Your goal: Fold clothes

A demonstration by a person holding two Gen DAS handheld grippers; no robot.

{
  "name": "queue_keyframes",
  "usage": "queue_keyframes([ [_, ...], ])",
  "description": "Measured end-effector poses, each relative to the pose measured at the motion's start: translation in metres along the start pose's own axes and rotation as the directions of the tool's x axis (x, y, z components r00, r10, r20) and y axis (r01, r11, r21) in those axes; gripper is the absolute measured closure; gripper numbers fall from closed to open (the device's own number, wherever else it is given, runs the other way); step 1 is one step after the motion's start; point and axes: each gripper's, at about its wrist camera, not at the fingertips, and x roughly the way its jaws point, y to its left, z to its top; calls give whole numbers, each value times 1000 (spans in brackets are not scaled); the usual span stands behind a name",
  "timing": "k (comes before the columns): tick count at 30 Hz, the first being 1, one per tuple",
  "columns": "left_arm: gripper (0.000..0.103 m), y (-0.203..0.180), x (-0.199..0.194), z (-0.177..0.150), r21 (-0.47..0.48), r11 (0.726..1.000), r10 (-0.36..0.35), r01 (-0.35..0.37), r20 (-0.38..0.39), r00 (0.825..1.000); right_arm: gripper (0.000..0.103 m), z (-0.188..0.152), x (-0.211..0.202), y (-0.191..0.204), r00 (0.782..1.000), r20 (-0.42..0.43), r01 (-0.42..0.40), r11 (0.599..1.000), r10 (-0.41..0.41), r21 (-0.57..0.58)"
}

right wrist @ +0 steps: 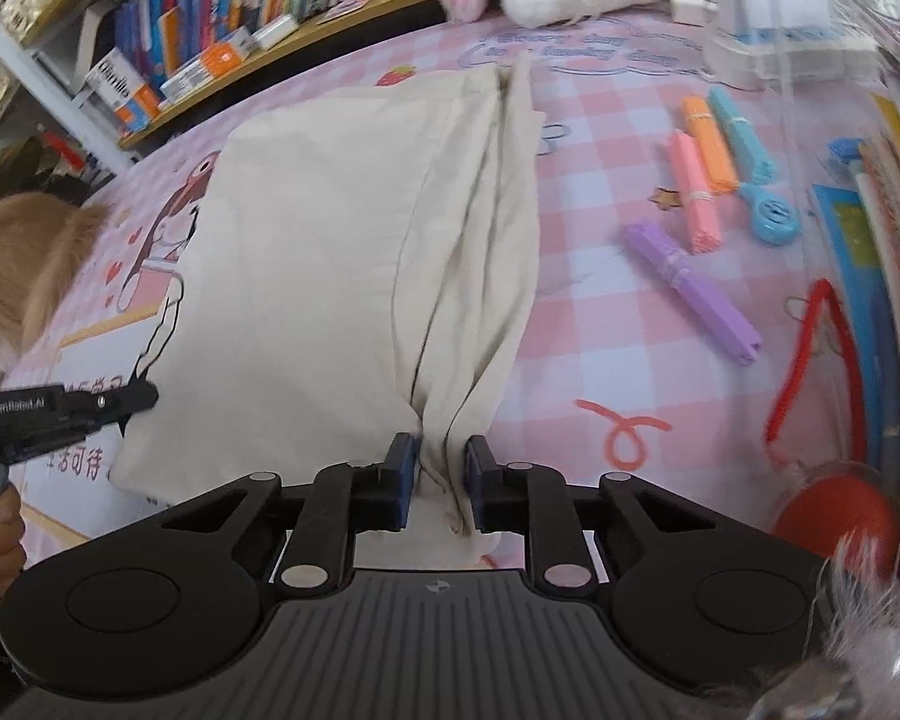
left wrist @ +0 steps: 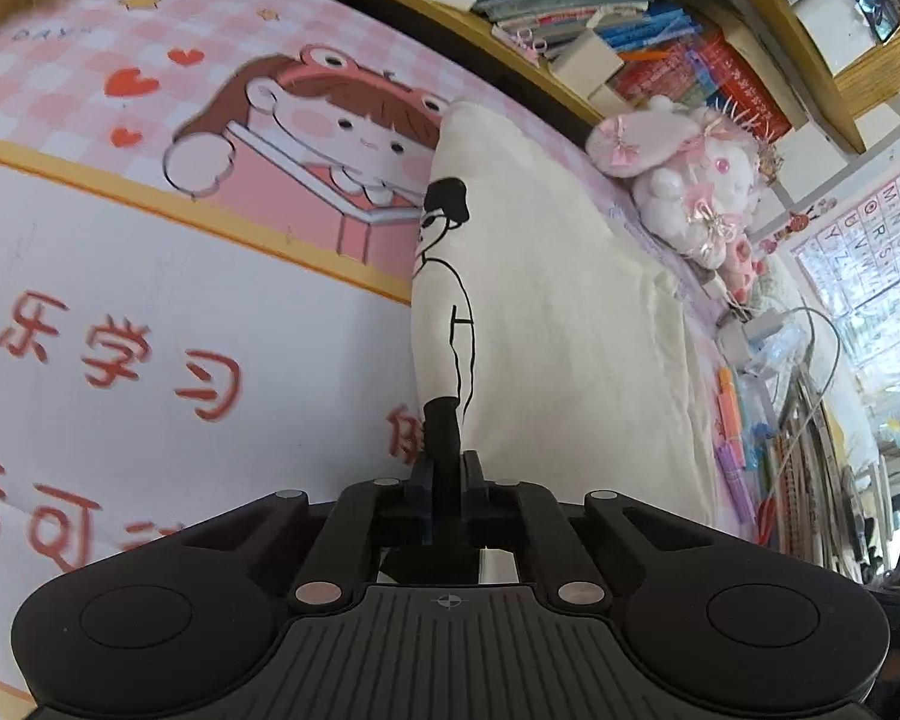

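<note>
A: What's at the far left?

B: In the right wrist view, the black left gripper (right wrist: 132, 399) comes in from the left edge, its tips pinched on the near left edge of the cream cotton garment with a black line-drawn figure (right wrist: 330, 252). In its own view the left gripper (left wrist: 447, 474) is clamped on a dark printed bit of that cloth, which rises from the fingers as a soft, rounded fold.

A: And the garment itself?

B: Matte, lightly creased, lying partly folded on the pink-and-white checked cartoon-print table mat (right wrist: 600, 324). Its right side gathers into long pleats.

A: Those pleats end where?

B: Between the blue pads (right wrist: 403, 480) of the right gripper (right wrist: 441, 483), which squeezes the bunched cloth at the near edge.

A: Further right?

B: Bundles of pink, orange, teal and purple paper sticks (right wrist: 699, 204) lie well apart from the cloth, then a fuzzy red pipe cleaner (right wrist: 810, 354).
</note>
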Motion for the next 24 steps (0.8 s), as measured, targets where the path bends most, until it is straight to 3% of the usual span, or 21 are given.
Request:
queue_keyframes([
  [12,97,80,-46,20,-27,998,62,-61,77,995,85,-4,45,98,999,13,-31,995,32,-93],
  [21,96,108,-56,28,11,1000,22,-23,70,997,85,-11,58,134,996,82,29,997,-23,-73],
  [24,91,111,-59,27,36,999,14,-16,66,998,74,-16,56,132,994,101,53,998,-51,-17],
])
